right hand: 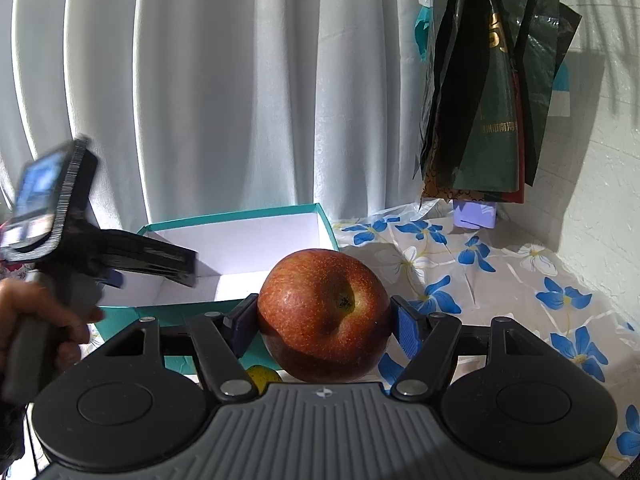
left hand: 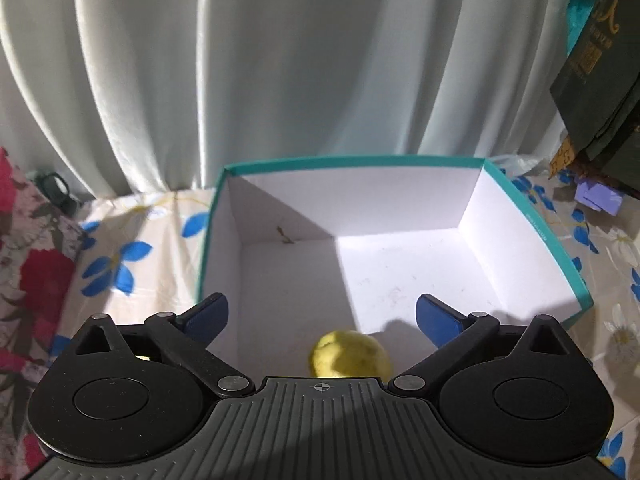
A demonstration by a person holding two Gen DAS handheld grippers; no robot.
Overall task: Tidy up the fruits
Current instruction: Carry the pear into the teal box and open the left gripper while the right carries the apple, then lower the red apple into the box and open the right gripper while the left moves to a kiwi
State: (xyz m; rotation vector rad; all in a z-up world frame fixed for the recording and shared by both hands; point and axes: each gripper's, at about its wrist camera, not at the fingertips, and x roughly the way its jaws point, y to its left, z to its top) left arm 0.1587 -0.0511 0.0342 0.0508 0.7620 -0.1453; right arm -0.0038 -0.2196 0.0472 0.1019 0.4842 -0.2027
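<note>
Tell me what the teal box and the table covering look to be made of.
Teal box: apparently cardboard, matte white inside with a teal outer skin; its walls are thin and flat with sharp folded corners. Table covering: probably a thin plastic sheet printed with blue and white flowers; it shows wrinkles and a slight sheen, though fabric cannot be ruled out.

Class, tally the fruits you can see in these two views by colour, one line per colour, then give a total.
Yellow-green fruit, in the teal-rimmed box: 1
Red apple, clamped in the right gripper: 1
Total: 2
</note>
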